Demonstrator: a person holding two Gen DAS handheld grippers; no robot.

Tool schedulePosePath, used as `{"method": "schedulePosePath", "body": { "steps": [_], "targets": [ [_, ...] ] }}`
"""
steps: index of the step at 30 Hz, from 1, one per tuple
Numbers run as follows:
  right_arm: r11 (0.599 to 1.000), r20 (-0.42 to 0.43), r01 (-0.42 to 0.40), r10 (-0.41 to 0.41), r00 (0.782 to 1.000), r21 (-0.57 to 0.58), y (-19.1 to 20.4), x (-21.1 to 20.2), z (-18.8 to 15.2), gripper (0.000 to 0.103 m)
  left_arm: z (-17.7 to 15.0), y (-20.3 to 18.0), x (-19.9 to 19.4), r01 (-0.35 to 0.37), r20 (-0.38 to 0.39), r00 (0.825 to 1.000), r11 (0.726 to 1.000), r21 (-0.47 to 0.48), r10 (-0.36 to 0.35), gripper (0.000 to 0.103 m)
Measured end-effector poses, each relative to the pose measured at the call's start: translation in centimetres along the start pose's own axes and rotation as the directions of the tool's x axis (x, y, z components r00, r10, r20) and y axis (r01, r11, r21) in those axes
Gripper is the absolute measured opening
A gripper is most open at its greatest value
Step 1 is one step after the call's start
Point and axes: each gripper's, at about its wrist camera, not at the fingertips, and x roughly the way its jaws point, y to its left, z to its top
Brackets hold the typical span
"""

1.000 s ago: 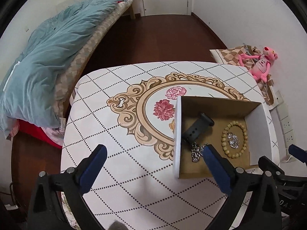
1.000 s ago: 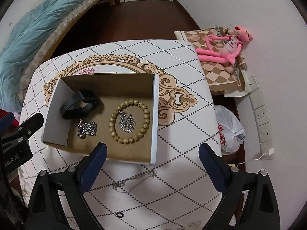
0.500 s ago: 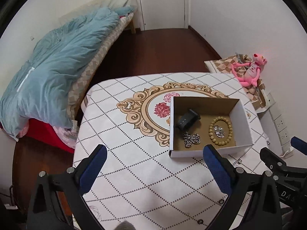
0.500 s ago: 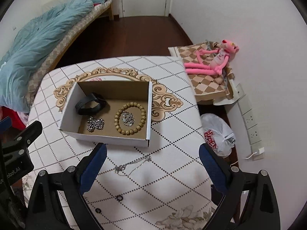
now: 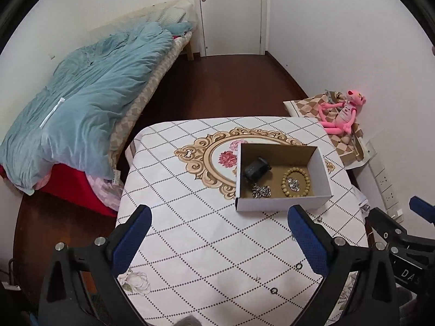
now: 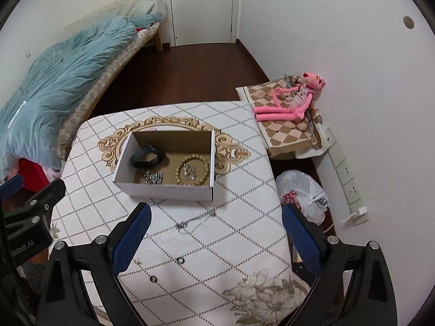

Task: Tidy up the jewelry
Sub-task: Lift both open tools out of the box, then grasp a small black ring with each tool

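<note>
I hold left gripper [image 5: 220, 237] spread, empty | right gripper [image 6: 217, 235] spread, empty | silver chain [image 6: 194, 220] loose on table [image 6: 244, 233], just before box [image 6: 163, 188] holding bead bracelet [image 6: 193, 173], black band [image 6: 148, 157]

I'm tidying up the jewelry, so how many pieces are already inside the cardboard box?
4: a black band at the back left, a silver cluster in front of it, a beaded bracelet on the right, and a silver piece inside its ring. Smaller ones may be hidden.
</note>
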Motion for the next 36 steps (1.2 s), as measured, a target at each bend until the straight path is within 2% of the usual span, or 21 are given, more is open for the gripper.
{"method": "schedulePosePath", "body": {
  "steps": [3, 9, 12, 14, 17, 24, 29, 31, 32, 34, 36],
  "targets": [
    [1.000, -0.040, -0.010, 0.010, 0.999, 0.011, -0.4, 1.0, -1.9, 0.098, -1.7, 0.0, 0.6, -0.013, -0.021, 1.000, 1.000, 0.005, 0.014, 0.102],
    [0.999, -0.168, -0.008, 0.017, 0.986, 0.052, -1.3, 5.4, -7.3, 0.095, -7.4, -0.9, 4.1, -0.011, -0.154, 0.988, 0.999, 0.037, 0.016, 0.102],
    [0.995, -0.237, -0.018, 0.041, 0.971, 0.097, -2.0, 7.9, -10.3, 0.066, -10.0, -1.5, 6.0, 0.001, -0.219, 0.976, 0.999, 0.038, 0.008, 0.102],
    [0.991, -0.276, -0.033, 0.068, 0.959, 0.129, -2.5, 9.4, -12.0, 0.065, -11.3, -2.0, 7.0, 0.018, -0.249, 0.969, 0.999, 0.035, -0.009, 0.102],
    [0.989, -0.283, -0.037, 0.076, 0.956, 0.140, -2.6, 10.3, -13.4, 0.065, -12.8, -3.0, 8.2, 0.050, -0.274, 0.961, 0.998, 0.040, -0.037, 0.101],
    [0.989, -0.275, -0.024, 0.065, 0.959, 0.149, -2.9, 11.3, -14.5, 0.061, -14.0, -4.9, 9.1, 0.122, -0.271, 0.957, 0.991, 0.050, -0.104, 0.094],
    [0.986, -0.274, -0.020, 0.065, 0.960, 0.165, -3.5, 11.7, -14.5, 0.060, -14.6, -6.8, 9.1, 0.165, -0.278, 0.951, 0.982, 0.096, -0.133, 0.079],
    [0.986, -0.270, -0.015, 0.060, 0.961, 0.165, -3.6, 11.8, -14.5, 0.060, -14.8, -7.4, 9.4, 0.173, -0.282, 0.950, 0.978, 0.113, -0.135, 0.063],
    [0.986, -0.270, -0.014, 0.059, 0.961, 0.166, -3.6, 11.8, -14.5, 0.060, -14.9, -7.7, 9.5, 0.178, -0.287, 0.948, 0.977, 0.121, -0.138, 0.061],
    [0.985, -0.267, -0.014, 0.060, 0.962, 0.170, -3.7, 11.7, -14.5, 0.060, -15.1, -8.0, 9.9, 0.183, -0.294, 0.946, 0.974, 0.133, -0.138, 0.045],
    [0.985, -0.266, -0.015, 0.062, 0.962, 0.173, -3.8, 11.7, -14.5, 0.059, -15.2, -8.3, 9.8, 0.181, -0.277, 0.951, 0.971, 0.153, -0.133, 0.037]
  ]
}}
